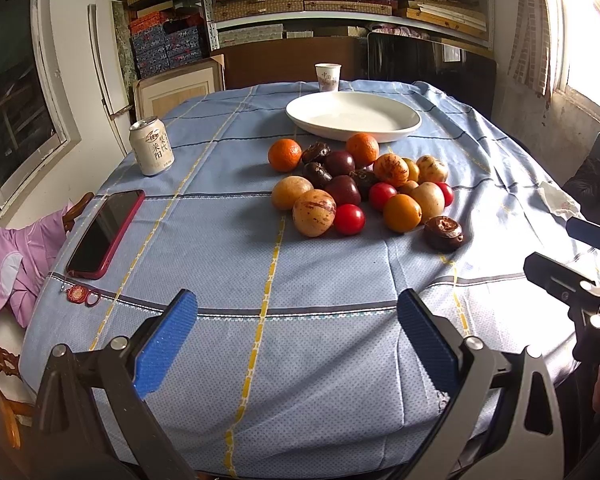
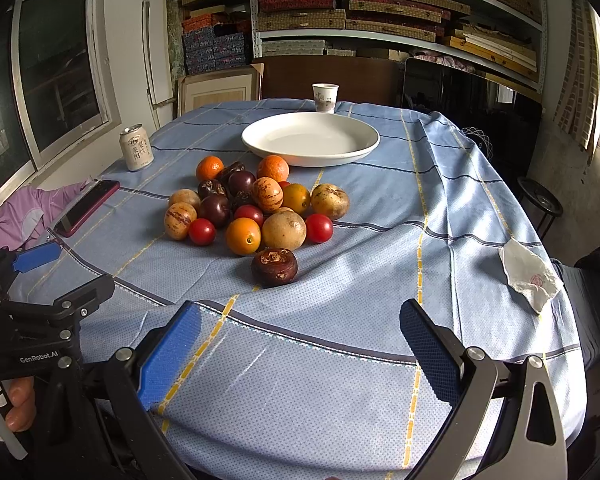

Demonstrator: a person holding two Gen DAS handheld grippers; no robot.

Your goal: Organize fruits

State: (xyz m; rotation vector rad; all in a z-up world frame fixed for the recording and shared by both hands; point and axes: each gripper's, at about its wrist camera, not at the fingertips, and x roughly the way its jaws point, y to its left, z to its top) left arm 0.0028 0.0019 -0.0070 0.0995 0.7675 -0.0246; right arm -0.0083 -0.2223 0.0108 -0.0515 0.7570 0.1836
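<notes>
Both claws, left (image 1: pixel 298 336) & right (image 2: pixel 300 344), gaped wide, empty. Fruit pile (image 2: pixel 256 208) sat at 12 o'clock, plate (image 2: pixel 310 138) beyond. Fruits looked round, firm, prob. rolly; tomatoes soft, so grip across widest part, gently.

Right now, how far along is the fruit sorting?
Nothing looks done: the white plate holds no fruit. Nothing is in hand; the left gripper and right gripper are open above bare cloth. The whole fruit pile is left.
</notes>
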